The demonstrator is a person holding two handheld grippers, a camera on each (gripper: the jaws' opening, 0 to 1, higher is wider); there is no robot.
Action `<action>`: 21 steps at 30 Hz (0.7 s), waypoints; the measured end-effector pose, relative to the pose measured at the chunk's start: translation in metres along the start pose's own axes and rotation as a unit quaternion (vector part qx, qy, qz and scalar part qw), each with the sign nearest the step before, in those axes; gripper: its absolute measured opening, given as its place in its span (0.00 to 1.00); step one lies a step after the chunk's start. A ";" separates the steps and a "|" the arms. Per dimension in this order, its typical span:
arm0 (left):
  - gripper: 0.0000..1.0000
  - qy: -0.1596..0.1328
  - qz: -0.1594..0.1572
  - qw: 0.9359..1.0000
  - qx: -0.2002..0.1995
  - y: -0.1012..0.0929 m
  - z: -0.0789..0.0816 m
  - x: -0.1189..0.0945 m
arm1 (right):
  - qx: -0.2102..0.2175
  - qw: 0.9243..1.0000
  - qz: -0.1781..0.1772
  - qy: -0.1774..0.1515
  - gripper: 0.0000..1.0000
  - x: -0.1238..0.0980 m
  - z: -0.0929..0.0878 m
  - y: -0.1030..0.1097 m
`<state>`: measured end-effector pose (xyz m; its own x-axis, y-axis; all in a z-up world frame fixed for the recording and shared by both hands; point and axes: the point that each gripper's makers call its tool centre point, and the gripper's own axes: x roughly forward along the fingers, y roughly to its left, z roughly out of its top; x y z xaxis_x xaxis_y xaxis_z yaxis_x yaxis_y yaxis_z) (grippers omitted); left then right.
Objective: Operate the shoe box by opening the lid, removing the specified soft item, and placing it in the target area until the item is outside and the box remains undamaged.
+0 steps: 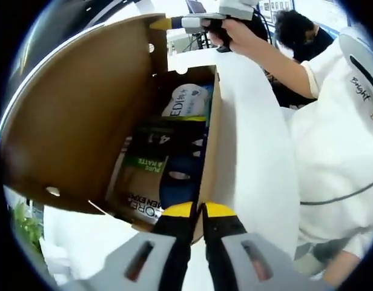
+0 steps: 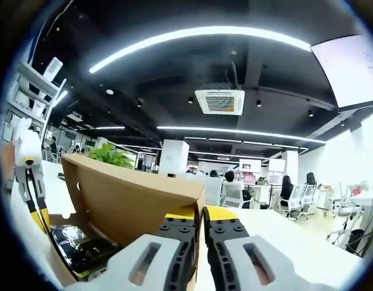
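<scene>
**Shoe box stands open on the white table**

White table [image 1: 259, 151] carries the brown cardboard shoe box [image 1: 192, 145], and behind it runs an open office with a dark ceiling, long light strips and a ceiling air unit [image 2: 220, 101]. In the left gripper view the box's lid [image 1: 77, 115] is swung up and back toward 9 o'clock, its plain inner face showing. Inside lie several packed goods: a white pouch [image 1: 188, 100] at the far end, a dark packet with green print [image 1: 151, 159] near the middle, and something blue [image 1: 180, 182] against the right wall. Which of these is the soft item I cannot tell.

The left gripper [image 1: 197, 211] sits at 6 o'clock with its yellow-tipped jaws pressed together on the near end of the box's right wall. The right gripper [image 2: 197, 214] has its jaws likewise closed, pinching the top edge of the raised lid; in the left gripper view it shows at 12 o'clock, held in a person's hand [image 1: 232, 31]. A person in a white shirt [image 1: 338, 139] stands at 3 o'clock. A green plant [image 2: 111, 156] rises behind the box.
</scene>
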<state>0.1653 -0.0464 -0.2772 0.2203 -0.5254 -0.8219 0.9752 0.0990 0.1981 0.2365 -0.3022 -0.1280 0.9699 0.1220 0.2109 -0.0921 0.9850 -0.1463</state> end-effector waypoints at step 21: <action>0.05 -0.009 0.013 1.000 0.008 -0.001 -0.001 0.000 | 0.020 0.997 -0.005 0.069 0.00 0.044 0.002 -0.014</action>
<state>0.1641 -0.0460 -0.2779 0.2446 -0.5387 -0.8062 0.9687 0.0994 0.2275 0.2801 -0.3100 -0.1149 0.9924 0.0959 0.0771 -0.0876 0.9906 -0.1052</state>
